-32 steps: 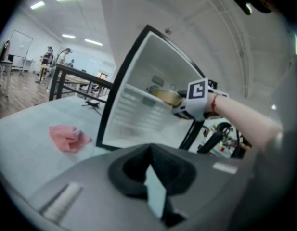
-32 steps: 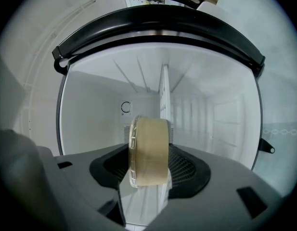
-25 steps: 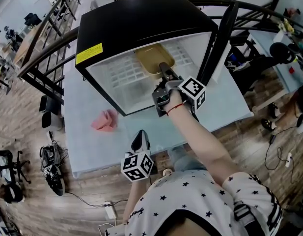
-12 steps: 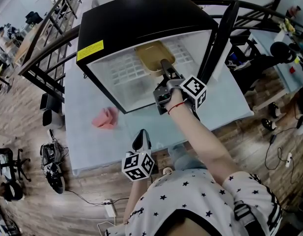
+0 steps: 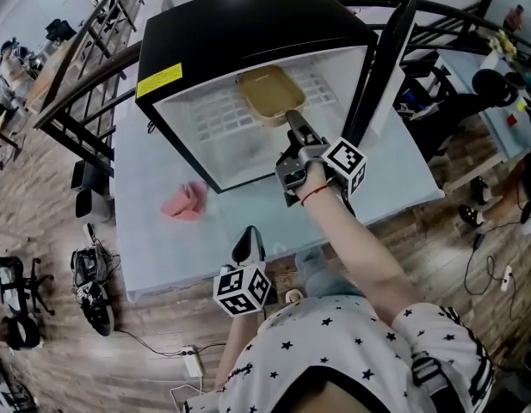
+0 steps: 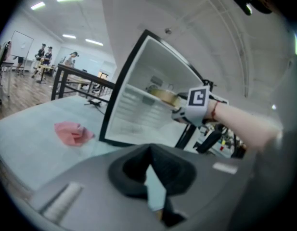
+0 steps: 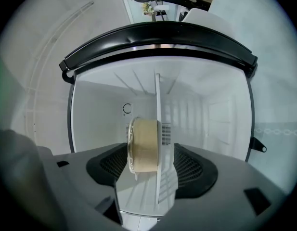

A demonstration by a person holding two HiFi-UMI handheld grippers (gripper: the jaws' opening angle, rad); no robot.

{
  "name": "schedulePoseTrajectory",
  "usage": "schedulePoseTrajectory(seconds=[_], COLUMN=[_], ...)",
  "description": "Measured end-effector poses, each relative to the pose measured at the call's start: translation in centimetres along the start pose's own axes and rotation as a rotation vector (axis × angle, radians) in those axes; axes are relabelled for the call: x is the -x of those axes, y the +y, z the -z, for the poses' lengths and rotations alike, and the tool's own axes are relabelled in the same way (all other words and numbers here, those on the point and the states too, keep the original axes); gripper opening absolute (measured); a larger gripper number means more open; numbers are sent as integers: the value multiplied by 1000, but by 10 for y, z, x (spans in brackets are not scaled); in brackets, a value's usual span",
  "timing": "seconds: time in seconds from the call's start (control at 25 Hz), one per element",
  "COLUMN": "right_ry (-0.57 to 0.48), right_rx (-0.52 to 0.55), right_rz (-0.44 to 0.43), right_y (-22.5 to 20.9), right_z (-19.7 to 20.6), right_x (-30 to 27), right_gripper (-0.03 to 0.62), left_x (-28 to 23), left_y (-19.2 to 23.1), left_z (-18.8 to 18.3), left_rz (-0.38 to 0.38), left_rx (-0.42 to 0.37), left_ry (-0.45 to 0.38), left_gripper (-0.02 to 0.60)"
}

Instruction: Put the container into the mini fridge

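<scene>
The container (image 5: pixel 269 93), a shallow tan tub, sits on the wire shelf (image 5: pixel 215 126) inside the mini fridge (image 5: pixel 239 33), towards the back and on its own. The right gripper view shows it lying against the shelf with clear space on either side of it.

The right tool (image 5: pixel 295 126) reaches level into the fridge. Its jaws have just been opening and now stand wide apart. The container is ahead of them and lines up with the gap, but neither pad presses on it, so it is released. A second ago the tip overlapped the container's near corner in the head view; now it sits just short of that corner.

This suggests the placing itself is done: the container stands by itself where the task wants it. What seems left is to draw the right tool straight back out without catching the shelf.

The door (image 5: pixel 381 67) stands open to the right. The left tool (image 5: pixel 248 246) hangs near the person's body over the surface (image 5: pixel 162 256), clenched on nothing. A pink cloth (image 5: pixel 186 203) lies on the surface beside the fridge.
</scene>
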State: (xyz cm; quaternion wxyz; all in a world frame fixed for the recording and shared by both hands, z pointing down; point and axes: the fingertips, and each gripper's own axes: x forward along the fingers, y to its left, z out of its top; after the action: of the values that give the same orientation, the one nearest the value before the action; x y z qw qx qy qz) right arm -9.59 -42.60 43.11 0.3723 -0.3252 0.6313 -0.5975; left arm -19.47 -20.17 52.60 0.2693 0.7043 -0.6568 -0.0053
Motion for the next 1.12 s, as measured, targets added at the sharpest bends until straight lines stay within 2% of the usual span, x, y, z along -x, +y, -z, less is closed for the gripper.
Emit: schedulePoseTrajectory(seconds=[0.36, 0.76, 0.8, 0.88, 0.92, 1.12], right_ry=[24, 90, 95, 110, 121, 195], right_rx=[17, 169, 181, 214, 238, 380], right_rz=[10, 40, 47, 76, 89, 93], right_y=[-5, -6, -6, -9, -10, -10], right_z=[4, 18, 18, 21, 23, 40], right_x=[25, 59, 62, 69, 73, 98], right_gripper=[255, 252, 238, 127, 100, 48], left_x=[12, 27, 28, 30, 32, 40], left_y=[-7, -14, -14, -15, -16, -20], left_z=[6, 11, 11, 10, 11, 14], left_rz=[13, 26, 26, 26, 26, 31], left_rx=[-17, -33, -35, -36, -37, -40], left_ry=[1, -5, -6, -8, -9, -12], left_gripper=[8, 8, 8, 8, 8, 8])
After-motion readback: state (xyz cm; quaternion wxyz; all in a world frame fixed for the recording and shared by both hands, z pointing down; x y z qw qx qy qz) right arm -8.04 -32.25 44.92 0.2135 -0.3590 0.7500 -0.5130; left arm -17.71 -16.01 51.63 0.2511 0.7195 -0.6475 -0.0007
